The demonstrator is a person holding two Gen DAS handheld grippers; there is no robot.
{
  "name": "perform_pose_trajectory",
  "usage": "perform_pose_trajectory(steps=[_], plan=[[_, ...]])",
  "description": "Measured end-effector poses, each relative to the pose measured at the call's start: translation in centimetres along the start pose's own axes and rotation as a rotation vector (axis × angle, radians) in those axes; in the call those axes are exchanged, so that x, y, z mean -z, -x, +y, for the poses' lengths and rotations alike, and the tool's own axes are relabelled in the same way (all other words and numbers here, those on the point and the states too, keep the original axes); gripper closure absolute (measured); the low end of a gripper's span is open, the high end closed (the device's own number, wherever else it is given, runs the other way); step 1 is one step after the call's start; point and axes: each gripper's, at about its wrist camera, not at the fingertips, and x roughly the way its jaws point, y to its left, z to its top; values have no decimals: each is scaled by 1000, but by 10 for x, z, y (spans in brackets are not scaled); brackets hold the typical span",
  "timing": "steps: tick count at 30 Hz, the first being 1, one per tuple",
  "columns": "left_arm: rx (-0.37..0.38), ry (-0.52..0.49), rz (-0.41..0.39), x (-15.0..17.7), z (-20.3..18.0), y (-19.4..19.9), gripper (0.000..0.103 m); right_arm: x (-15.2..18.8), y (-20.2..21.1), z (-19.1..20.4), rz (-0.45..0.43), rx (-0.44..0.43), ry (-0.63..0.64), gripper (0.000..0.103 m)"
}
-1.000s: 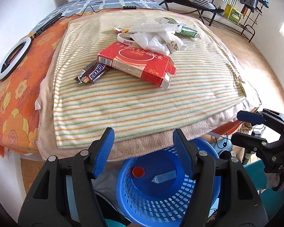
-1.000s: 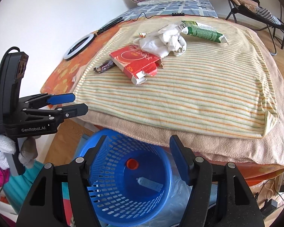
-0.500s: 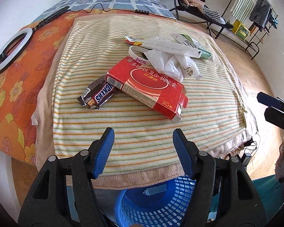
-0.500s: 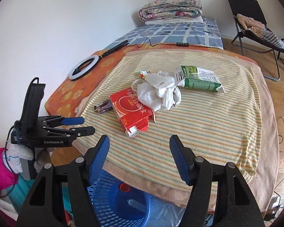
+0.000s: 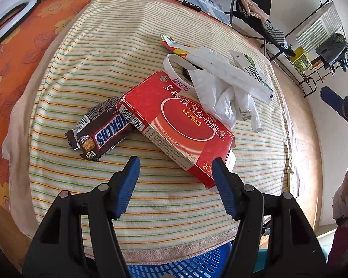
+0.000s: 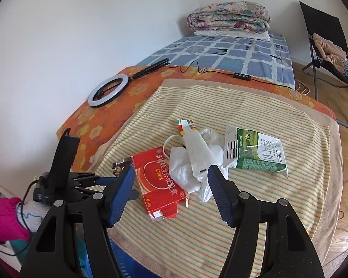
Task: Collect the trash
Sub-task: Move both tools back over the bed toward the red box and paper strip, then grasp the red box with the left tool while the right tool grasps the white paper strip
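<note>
Since a second ago both grippers have been raised from above the blue basket [image 5: 192,266] and carried forward over the bed. The left gripper [image 5: 174,164] is now held low over the striped blanket [image 5: 81,53], jaws spread and empty, with its right finger overlapping the near corner of the red carton [image 5: 176,125]. The Snickers wrapper [image 5: 102,132] lies touching the carton's left end. The crumpled white plastic [image 6: 192,171] and the milk carton [image 6: 255,155] lie just beyond. The right gripper [image 6: 171,173] is held higher and farther back, likewise spread and empty. Contact between finger and carton cannot be confirmed from the left wrist view. It is judged that collection is being resumed, the red carton being the likely next item; all four pieces remain uncollected.
</note>
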Motion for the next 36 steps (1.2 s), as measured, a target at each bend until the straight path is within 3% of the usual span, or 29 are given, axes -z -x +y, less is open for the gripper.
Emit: perform_pose_trajectory(steps=[9,22,28,31,36], plan=[[43,85,34,-16,9,-21,37,-39,-69,-16,107,6,12,38],[51,122,34,-38,12,-40,37,-44,-134,-37,188,-14,-62,48],[49,134,24,-43,11,-46,46,-39,-148,-33,215,10,-30,51],[56,142,7,-47,13,-44,51,-36,-153,-30,230,33,1,62],[47,116,-34,-52,6,-36,58,-32,-158,-25,243,58,40,70]])
